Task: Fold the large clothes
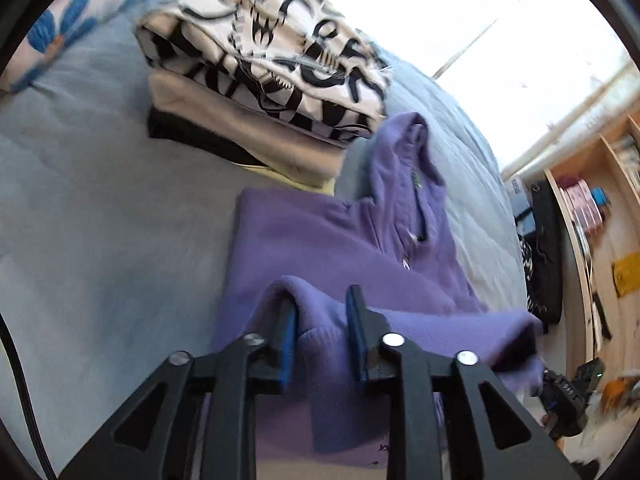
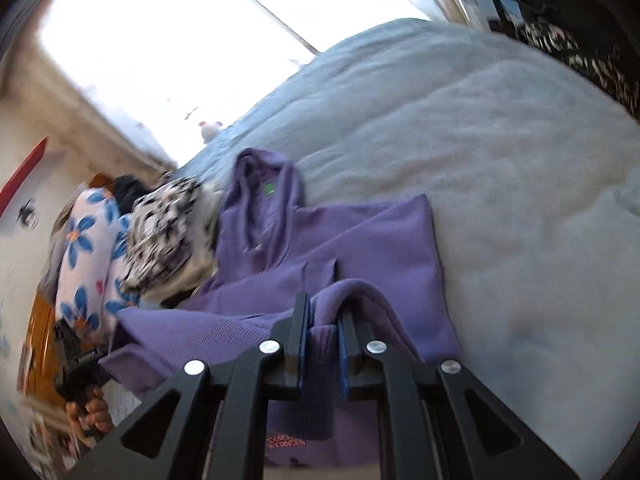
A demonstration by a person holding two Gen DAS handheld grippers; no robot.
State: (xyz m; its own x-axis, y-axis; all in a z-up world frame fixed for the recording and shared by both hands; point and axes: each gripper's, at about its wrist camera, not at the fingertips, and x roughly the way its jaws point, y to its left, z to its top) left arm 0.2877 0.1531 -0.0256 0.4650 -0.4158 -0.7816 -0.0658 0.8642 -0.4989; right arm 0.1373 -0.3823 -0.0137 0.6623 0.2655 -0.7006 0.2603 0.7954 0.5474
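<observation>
the purple hoodie [image 1: 320,240] is laid on the blue bedspread [image 1: 100,220] beside the folded stack [image 1: 260,80], its hem fold slack between the parted left gripper [image 1: 322,334] and right gripper [image 2: 324,320]; withdrawal and smoothing are judged next.

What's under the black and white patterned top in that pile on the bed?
Under the black and white patterned top lie a beige folded garment, a black one and a pale yellow edge, on the blue bedspread. Anything lower or further in is covered.
</observation>
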